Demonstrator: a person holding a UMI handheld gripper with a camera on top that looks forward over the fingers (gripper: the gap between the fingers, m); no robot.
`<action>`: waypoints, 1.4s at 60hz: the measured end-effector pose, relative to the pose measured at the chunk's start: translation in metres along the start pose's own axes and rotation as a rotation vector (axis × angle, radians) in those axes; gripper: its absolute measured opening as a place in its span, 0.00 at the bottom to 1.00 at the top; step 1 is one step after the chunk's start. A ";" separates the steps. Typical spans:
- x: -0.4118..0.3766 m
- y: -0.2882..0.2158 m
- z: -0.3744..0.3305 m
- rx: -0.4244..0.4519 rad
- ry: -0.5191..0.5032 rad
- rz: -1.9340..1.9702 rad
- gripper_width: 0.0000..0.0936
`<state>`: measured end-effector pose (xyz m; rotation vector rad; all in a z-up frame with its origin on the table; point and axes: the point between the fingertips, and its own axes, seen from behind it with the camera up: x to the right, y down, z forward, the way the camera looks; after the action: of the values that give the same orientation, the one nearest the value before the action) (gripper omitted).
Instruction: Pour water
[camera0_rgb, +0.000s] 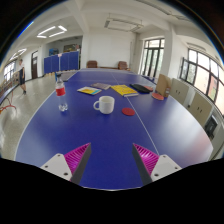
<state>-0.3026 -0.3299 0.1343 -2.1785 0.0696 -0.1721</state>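
- Two pink pads line the inner faces of my fingers, and my jaws stand wide apart with nothing between them, only bare blue surface.
- Beneath and ahead of my fingers spreads the blue desk, which looks like a table-tennis top with a pale line running away from me down its middle.
- Well beyond my fingers, near that middle line, stands a white cup, upright, apart from everything else.
- Just to the right of the cup lies a small red disc, flat on the desk; I cannot tell what it is.
- Off to the left, near the desk's edge and about as far away as the cup, stands a clear water bottle with a red label and a dark cap, upright.
- Farther back lie flat paper things: a yellow sheet or book right of the middle, and a pale one with yellow to its left.
- Beyond the desk is a large room with windows along the right wall, ceiling lights above, and blue panels at the far left.
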 end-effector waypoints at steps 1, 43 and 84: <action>-0.016 -0.001 0.007 0.001 -0.017 -0.001 0.91; -0.335 -0.210 0.318 0.347 -0.178 -0.013 0.80; -0.298 -0.329 0.178 0.511 -0.753 0.552 0.37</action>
<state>-0.5757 0.0378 0.2730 -1.5240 0.1717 0.8470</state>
